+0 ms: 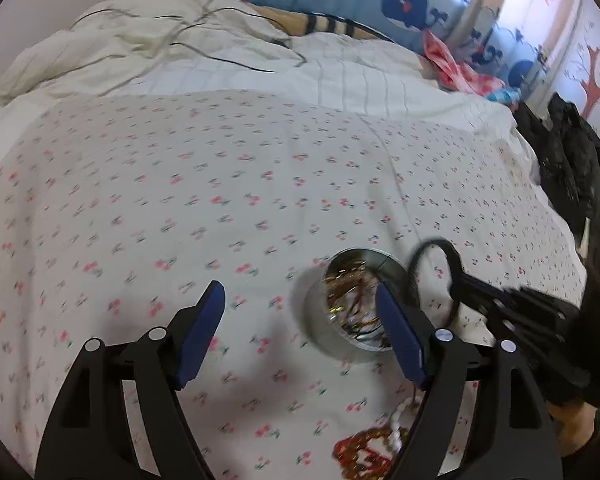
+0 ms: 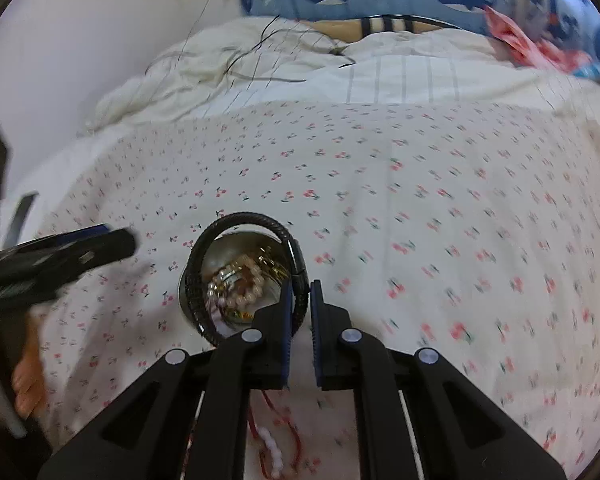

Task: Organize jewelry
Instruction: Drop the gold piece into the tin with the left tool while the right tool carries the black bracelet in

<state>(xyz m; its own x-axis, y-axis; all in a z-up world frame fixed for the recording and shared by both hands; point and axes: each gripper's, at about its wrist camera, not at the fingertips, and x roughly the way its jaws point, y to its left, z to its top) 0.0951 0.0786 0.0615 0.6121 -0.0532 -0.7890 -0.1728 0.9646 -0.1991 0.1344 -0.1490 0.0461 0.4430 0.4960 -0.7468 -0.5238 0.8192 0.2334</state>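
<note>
On a cherry-print bedsheet (image 1: 180, 184), the left gripper (image 1: 300, 332) hangs with jaws spread and empty beside a round metal tin (image 2: 192, 280) already holding several jewelry pieces. The right gripper (image 2: 300, 292) pinches a black braided bracelet (image 2: 236, 220) over the tin, not yet dropped in. A red cord strung with white beads (image 2: 270, 440) lies nearby, still to be stored.

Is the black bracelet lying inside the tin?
No, the right tongs hold the bracelet up as a loop above the tin.

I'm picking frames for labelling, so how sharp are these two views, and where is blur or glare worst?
Left wrist: cherry-print sheet and tin smeared by motion; window glare top right. Right wrist: black bracelet fairly sharp, sheet blurred toward the right edge. Both bulge from fisheye.
</note>
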